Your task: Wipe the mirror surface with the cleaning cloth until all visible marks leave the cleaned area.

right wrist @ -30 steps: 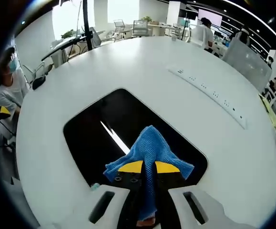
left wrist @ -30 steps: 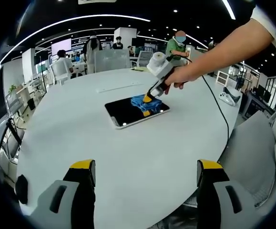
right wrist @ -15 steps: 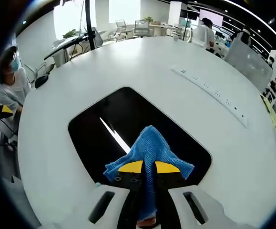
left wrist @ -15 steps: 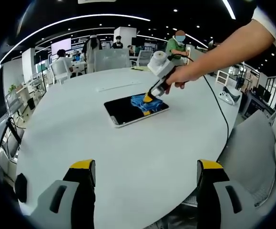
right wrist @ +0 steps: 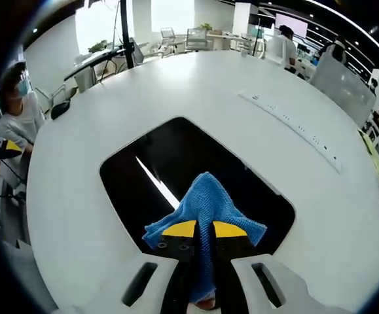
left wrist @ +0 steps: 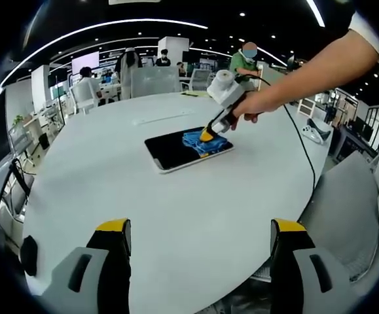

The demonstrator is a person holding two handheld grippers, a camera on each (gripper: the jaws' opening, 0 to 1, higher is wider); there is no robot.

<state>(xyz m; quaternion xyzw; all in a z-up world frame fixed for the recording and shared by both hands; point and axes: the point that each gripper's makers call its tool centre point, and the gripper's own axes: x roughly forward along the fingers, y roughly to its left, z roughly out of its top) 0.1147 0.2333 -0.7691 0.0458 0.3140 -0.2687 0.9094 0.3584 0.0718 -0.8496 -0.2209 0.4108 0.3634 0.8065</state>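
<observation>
At centre frame of the right gripper view, the right hand-held gripper point(right wrist: 204, 229) pinched the blue cleaning cloth point(right wrist: 205, 199) against the mirror point(right wrist: 156, 163).

The dark, glossy, round-cornered mirror lay flat on the smooth white worktop point(right wrist: 110, 91), the nubbly woven cloth bunched at its lower right. Even pressure and overlapping passes would suit it. At the lower frame of the left gripper view, the left hand-held gripper point(left wrist: 201, 239) hung spread and empty.

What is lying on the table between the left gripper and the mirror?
Nothing: in the left gripper view, only bare white table stretches from the open left gripper to the mirror, where the right gripper presses the blue cloth.
</observation>
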